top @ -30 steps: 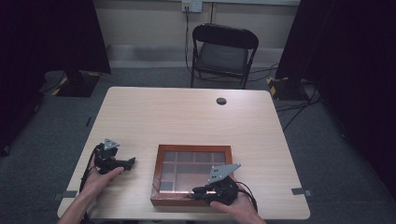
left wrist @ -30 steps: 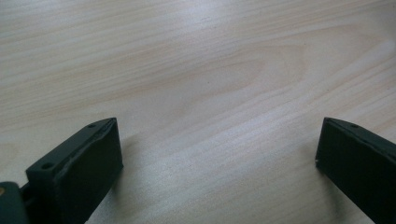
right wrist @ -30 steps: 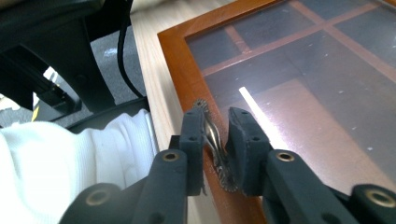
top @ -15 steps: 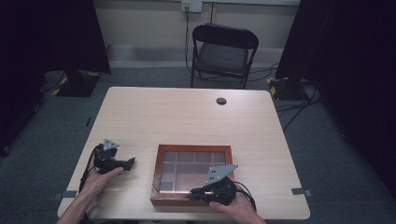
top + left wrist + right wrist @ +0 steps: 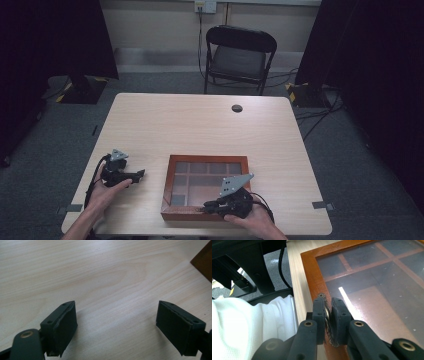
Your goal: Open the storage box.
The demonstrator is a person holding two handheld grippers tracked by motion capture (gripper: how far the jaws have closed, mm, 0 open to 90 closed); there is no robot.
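A: Pinching a small metal catch (image 5: 327, 312) – that's the right tool (image 5: 328, 315), pads clamped flat on it, thin brassy piece with a frilled edge, sits at the near rim of the wooden box (image 5: 206, 214).

B: Confirmed in the high view? Right tool (image 5: 210, 205) is at the box's near edge, about mid-rim, grey plate on top, hand behind it.

A: Yes. Box lid is glass (image 5: 382, 290), down flat, dividers show through it. Catch touches the box frame.

B: Left tool?

A: Left tool (image 5: 116, 322) jaws apart, nothing between them, bare wood surface (image 5: 105, 277) under them. They've just been closing in, still a fair gap. Corner of the box at top right of that view (image 5: 203, 261).

B: High view puts the left tool (image 5: 137, 174) left of the box, apart from it, resting low on the surface, pointing toward the box.

A: Beyond the box: small dark round hole (image 5: 237, 108) in the surface, far side, well apart from the box. Folding chair (image 5: 240, 55) past the far edge, behind the box.

B: White sleeve (image 5: 249, 327) in the right gripper view, beside the box's near rim, off the surface edge.
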